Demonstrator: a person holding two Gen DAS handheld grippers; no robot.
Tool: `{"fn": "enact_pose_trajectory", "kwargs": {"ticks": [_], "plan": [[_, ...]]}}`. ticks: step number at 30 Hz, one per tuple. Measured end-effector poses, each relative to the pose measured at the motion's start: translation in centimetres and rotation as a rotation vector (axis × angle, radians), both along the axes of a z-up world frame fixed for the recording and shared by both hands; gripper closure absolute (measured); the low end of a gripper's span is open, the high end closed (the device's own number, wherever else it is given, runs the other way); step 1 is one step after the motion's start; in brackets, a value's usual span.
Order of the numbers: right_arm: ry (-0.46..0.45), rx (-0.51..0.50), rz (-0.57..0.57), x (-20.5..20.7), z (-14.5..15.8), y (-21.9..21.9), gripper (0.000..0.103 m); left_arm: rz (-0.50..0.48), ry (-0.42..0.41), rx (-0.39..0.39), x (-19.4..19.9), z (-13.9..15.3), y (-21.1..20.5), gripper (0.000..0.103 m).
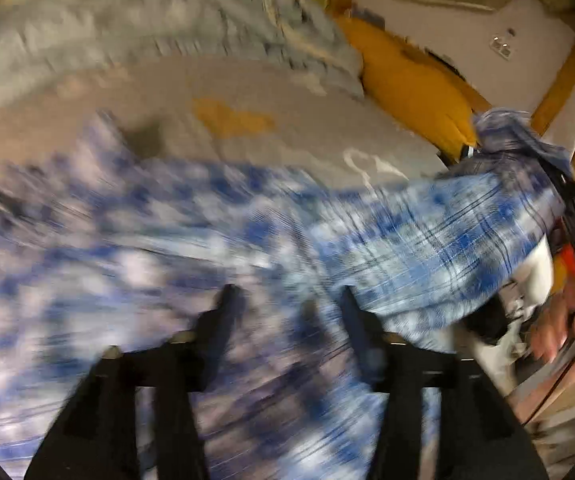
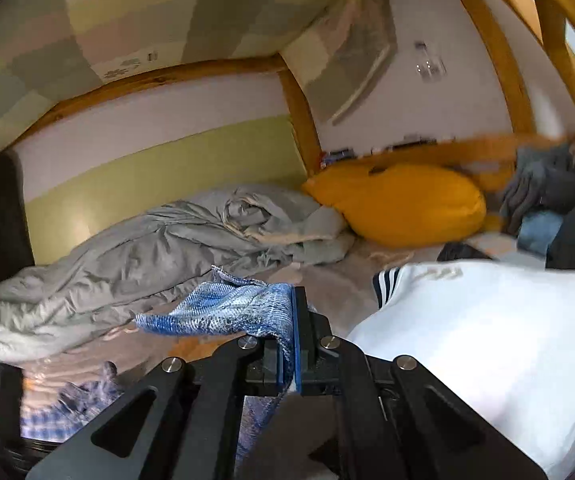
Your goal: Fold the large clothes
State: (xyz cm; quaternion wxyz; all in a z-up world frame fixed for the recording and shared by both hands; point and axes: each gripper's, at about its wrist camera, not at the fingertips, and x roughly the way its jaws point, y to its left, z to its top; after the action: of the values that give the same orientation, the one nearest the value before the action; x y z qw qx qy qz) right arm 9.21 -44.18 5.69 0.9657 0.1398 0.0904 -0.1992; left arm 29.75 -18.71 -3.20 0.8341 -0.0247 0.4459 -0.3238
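A blue-and-white plaid garment [image 1: 427, 232] lies spread over the bed, heavily blurred in the left wrist view. My left gripper [image 1: 287, 294] hovers just above it, open, with the cloth under the gap and not pinched. To the right the garment rises to a lifted bunch [image 1: 511, 132], with a person's hand [image 1: 559, 332] below it. In the right wrist view my right gripper [image 2: 293, 320] is shut on a fold of the plaid garment [image 2: 223, 308], which drapes out to the left and hangs down between the fingers.
A crumpled grey duvet [image 2: 147, 236] lies along the wall side of the bed. A yellow pillow [image 2: 399, 204] sits at the head, against the wooden bed frame [image 2: 495, 60]. A white garment with black stripes [image 2: 487, 320] is close at right, with piled clothes [image 2: 543, 184] behind.
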Motion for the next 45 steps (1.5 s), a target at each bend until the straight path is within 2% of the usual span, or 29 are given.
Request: {"fn": "enact_pose_trajectory", "kwargs": {"ticks": [2,5,8,10,12,13,16,19,22,24,26,27,29,33,36,39,41,43,45], "plan": [[-0.002,0.039,0.061,0.8,0.5,0.3,0.099,0.055,-0.123,0.0,-1.5,2.0,3.1,0.036],[-0.009,0.047,0.127,1.8,1.7,1.8,0.099,0.155,-0.183,0.008,-2.4,3.6,7.7,0.034],[-0.031,-0.008,0.148,2.7,3.9,4.7,0.099,0.254,-0.181,0.033,-2.5,3.6,12.3,0.034],[-0.057,-0.07,0.153,3.9,7.0,6.8,0.099,0.309,-0.143,0.035,-2.2,2.8,15.0,0.034],[-0.066,-0.104,0.182,5.2,9.9,8.4,0.099,0.343,-0.115,0.001,-2.2,2.7,17.3,0.034],[-0.071,-0.124,0.218,6.1,12.1,9.8,0.099,0.361,-0.116,-0.014,-2.4,2.8,18.4,0.034],[-0.069,-0.16,0.303,7.7,15.4,14.0,0.099,0.413,-0.15,-0.043,-3.1,3.1,20.9,0.034],[-0.042,-0.15,0.44,9.3,16.0,19.9,0.099,0.443,-0.167,-0.062,-3.8,3.5,23.4,0.034],[-0.009,-0.133,0.542,10.3,13.3,25.9,0.099,0.48,-0.214,-0.046,-4.7,3.3,25.1,0.034],[0.039,-0.107,0.598,11.5,9.4,30.7,0.099,0.519,-0.26,0.01,-5.8,2.7,25.9,0.034],[0.093,-0.079,0.636,12.6,5.8,33.6,0.099,0.528,-0.292,0.07,-6.2,1.7,26.0,0.034],[0.132,-0.071,0.665,13.2,3.8,35.0,0.099,0.507,-0.287,0.086,-6.4,1.1,26.1,0.034],[0.241,-0.046,0.747,14.4,-0.5,36.9,0.099,0.461,-0.234,0.064,-6.4,-0.3,26.5,0.034],[0.439,-0.003,0.851,15.7,-6.9,37.9,0.099,0.432,-0.089,-0.032,-5.2,-3.1,27.6,0.035],[0.578,0.005,0.895,15.6,-11.4,38.5,0.099,0.466,-0.067,-0.042,-4.7,-4.2,27.8,0.035],[0.653,-0.008,0.948,14.7,-13.7,38.6,0.099,0.527,-0.073,0.029,-4.4,-4.6,28.0,0.038],[0.67,0.028,0.962,14.0,-14.1,37.4,0.094,0.526,-0.055,0.012,-4.3,-4.9,28.4,0.039],[0.685,0.078,0.973,13.5,-14.6,35.5,0.078,0.513,-0.034,-0.025,-4.3,-5.1,28.5,0.039],[0.664,0.097,0.961,12.6,-14.4,33.5,0.078,0.487,-0.013,-0.059,-4.5,-5.2,28.3,0.039]]}}
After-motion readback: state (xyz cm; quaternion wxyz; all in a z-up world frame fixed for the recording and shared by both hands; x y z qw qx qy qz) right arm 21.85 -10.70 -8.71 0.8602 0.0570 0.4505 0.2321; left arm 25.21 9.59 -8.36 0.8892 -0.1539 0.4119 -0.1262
